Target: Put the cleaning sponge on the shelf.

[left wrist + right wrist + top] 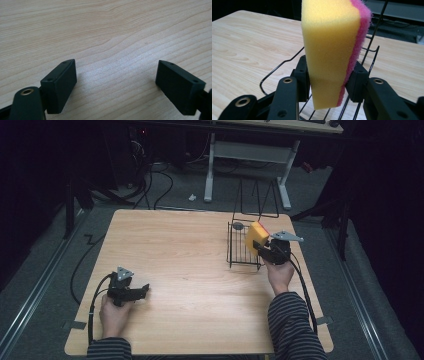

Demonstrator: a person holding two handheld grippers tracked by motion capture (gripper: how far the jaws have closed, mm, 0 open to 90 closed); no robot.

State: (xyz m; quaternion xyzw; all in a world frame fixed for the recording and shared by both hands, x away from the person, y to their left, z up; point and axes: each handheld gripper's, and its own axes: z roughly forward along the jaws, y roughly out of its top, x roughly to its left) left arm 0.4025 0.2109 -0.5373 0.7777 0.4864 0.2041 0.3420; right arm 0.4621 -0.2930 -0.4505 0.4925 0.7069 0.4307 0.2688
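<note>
Over at 2 o'clock on the table, the right gripper point(264, 250) is clamped on the yellow-pink sponge point(256, 237), upright above the wire rack point(241, 251); looks like dropping it in is what's left. Left gripper point(140, 292) sits open at 8 o'clock

Yellow sponge point(329, 50) w/ pink scrub side, upright, over wire rack point(239, 251)

Table point(190, 270): pale wood-grain top, smooth, matt with a soft sheen. Sponge point(332, 50): yellow foam, fine-pored, matt; pink scouring layer down one side, coarser and fuzzy. Rack point(239, 251): thin black wire, slightly glossy. Right gripper point(329, 80) and left gripper point(117, 82): matt black plastic pads, brass-coloured inserts in the links. Sleeve point(292, 325): striped knit cloth.
</note>
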